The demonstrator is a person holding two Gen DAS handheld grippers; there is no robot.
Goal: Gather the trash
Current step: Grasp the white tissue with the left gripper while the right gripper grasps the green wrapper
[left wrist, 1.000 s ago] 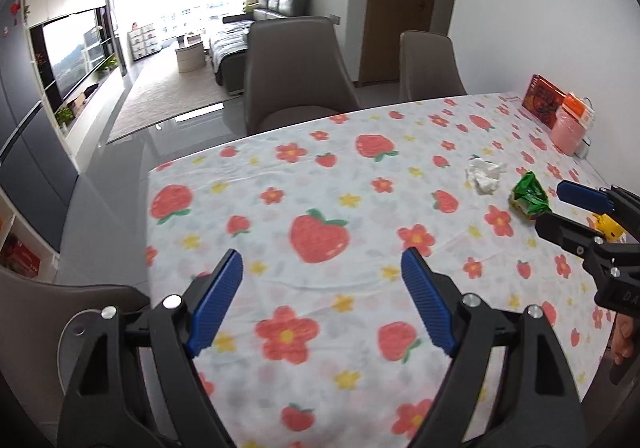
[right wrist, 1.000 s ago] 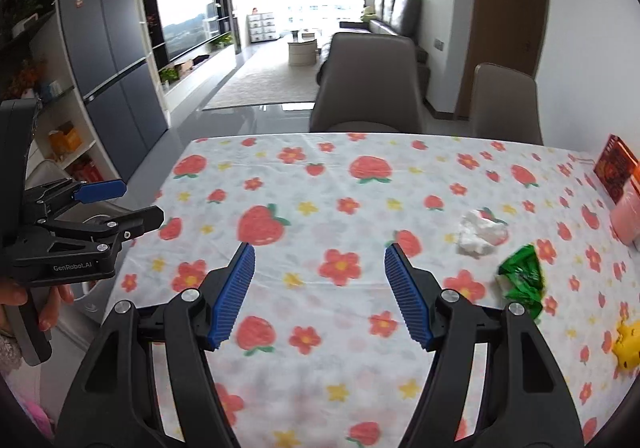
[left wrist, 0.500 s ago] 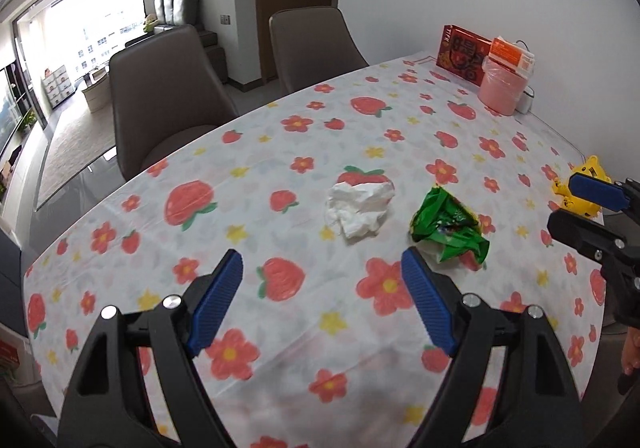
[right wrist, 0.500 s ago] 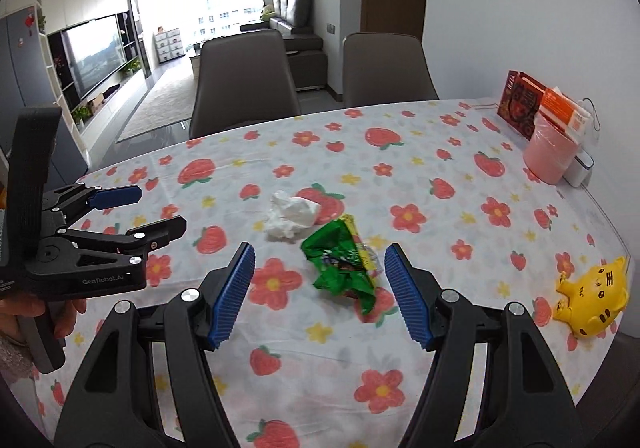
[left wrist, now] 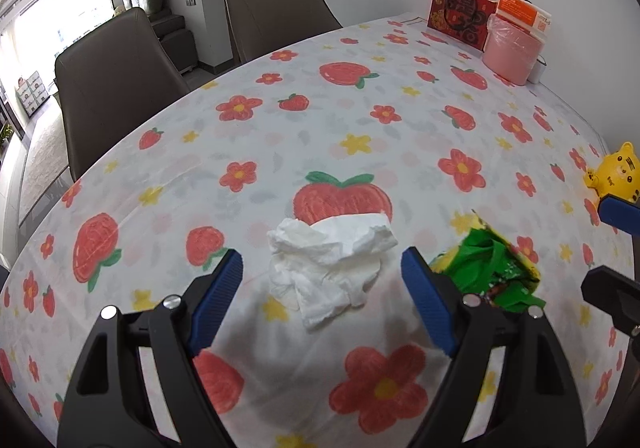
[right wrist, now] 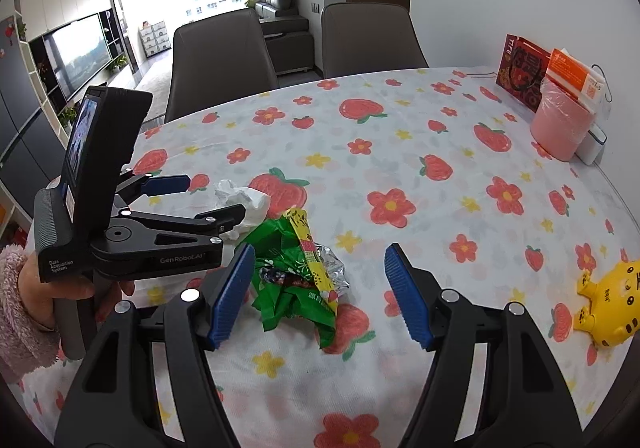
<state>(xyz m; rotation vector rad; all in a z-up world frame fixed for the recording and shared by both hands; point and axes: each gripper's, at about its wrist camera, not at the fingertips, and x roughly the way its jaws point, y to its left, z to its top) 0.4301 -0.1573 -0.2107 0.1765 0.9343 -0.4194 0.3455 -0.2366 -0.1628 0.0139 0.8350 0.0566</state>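
Note:
A crumpled white tissue (left wrist: 330,264) lies on the strawberry-print tablecloth (left wrist: 360,120), straight ahead between the open blue pads of my left gripper (left wrist: 322,290), which hovers above it without touching. Right of the tissue lies a crumpled green snack wrapper (left wrist: 494,268). In the right wrist view that wrapper (right wrist: 298,276) lies between the open jaws of my right gripper (right wrist: 318,292), nearer its left pad, untouched. The tissue (right wrist: 244,202) shows beyond it, partly hidden by the left gripper (right wrist: 202,198), which a hand in a pink fuzzy sleeve (right wrist: 20,312) holds.
A pink lined bin (right wrist: 560,128) stands at the table's far right by the wall, with a red packet (right wrist: 522,72) and orange box (right wrist: 574,78) behind it. A yellow tiger toy (right wrist: 608,304) lies near the right edge. Two brown chairs (right wrist: 218,60) line the far side.
Both grippers swept right across the table and dropped lower. The tissue and wrapper, once far off to the right, now sit between the jaws. Openings are unchanged.

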